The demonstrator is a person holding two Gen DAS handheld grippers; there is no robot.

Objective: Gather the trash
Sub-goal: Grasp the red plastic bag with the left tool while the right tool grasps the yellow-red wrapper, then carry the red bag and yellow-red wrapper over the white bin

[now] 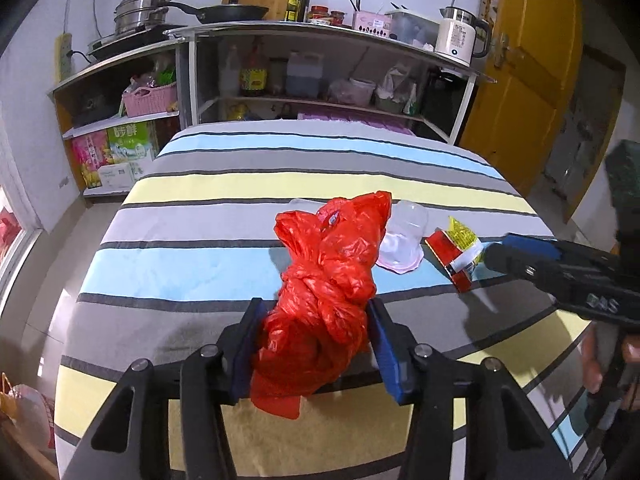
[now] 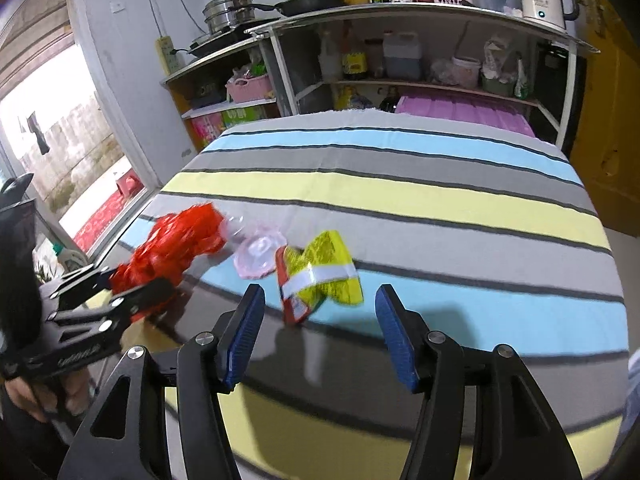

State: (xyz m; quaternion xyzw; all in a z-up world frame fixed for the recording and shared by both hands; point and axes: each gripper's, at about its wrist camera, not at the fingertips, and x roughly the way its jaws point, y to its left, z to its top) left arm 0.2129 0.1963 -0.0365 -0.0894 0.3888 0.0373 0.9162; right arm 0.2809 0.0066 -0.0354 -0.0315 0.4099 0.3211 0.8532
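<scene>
My left hand-held gripper (image 1: 314, 336) brackets the knotted red bag (image 1: 324, 276) at frame centre, pads barely touching. Right hand-held gripper (image 2: 320, 332) half open, empty, just short of the snack wrapper (image 2: 320, 276). Clear cup (image 1: 404, 236) uncollected on the striped tabletop (image 1: 200, 248).

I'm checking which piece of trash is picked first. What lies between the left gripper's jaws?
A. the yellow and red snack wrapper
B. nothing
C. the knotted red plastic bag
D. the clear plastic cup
C: in the left wrist view the knotted red plastic bag fills the gap between the left gripper jaws, while the snack wrapper and clear cup lie beyond on the striped cloth.
</scene>
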